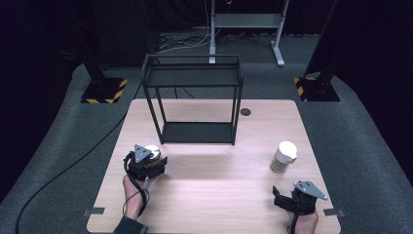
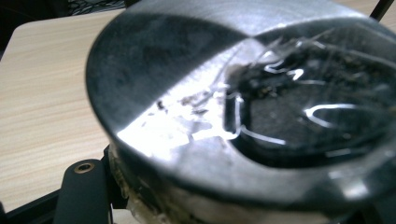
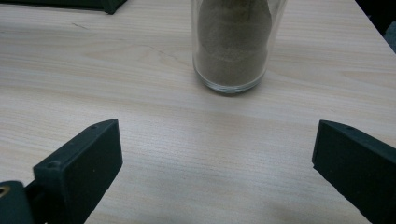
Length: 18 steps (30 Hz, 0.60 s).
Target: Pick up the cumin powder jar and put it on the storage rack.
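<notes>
L gripper (image 1: 152, 157) fingers clamp a metal-lidded jar (image 2: 243, 107) btwn them; R gripper (image 3: 215, 163) fingers spread wide, empty, sand-filled glass jar (image 3: 232, 44) just ahead on worktop (image 3: 140, 84).

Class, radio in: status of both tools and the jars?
Left tool shut on metal-lidded jar. Right tool open, short of powder jar. Black shelf rack beyond.
</notes>
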Tool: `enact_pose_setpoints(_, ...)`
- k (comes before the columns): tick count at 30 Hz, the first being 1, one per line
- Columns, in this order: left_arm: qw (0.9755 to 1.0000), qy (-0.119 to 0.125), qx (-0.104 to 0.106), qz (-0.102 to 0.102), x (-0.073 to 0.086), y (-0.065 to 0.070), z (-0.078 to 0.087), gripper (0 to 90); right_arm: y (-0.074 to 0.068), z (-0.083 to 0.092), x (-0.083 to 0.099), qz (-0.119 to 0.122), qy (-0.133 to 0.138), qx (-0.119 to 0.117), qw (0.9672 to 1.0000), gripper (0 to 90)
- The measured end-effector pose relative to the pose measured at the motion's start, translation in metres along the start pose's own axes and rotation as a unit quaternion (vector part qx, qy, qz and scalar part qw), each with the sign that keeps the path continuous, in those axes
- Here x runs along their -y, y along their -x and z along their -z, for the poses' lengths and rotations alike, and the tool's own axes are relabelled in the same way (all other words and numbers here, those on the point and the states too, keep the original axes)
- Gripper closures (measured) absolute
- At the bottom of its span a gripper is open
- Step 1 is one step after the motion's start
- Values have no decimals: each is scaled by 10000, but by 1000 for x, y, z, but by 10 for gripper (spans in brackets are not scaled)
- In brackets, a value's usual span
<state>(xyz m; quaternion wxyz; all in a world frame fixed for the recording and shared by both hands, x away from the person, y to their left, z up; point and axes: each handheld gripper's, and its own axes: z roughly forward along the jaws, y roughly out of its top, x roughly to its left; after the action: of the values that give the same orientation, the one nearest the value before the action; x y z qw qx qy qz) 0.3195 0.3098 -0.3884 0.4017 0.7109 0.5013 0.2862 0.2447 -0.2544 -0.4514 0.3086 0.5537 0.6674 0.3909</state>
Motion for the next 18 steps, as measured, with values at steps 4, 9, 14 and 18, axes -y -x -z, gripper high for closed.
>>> enact_pose_setpoints(4,10000,35,19,-65,-5,1,1,308,0,0,0,-14,7,7,10000,3)
enact_pose_setpoints(9,9999,39,32,-111,-9,1,1,308,1,0,0,-11,3,-18,10000,3)
enact_pose_setpoints(14,9999,40,36,-164,-13,1,2,308,1,-1,0,-72,-2,-1,10000,5)
enact_pose_setpoints(18,9998,49,39,-190,-15,1,2,308,1,-1,-1,-95,-10,6,10000,6)
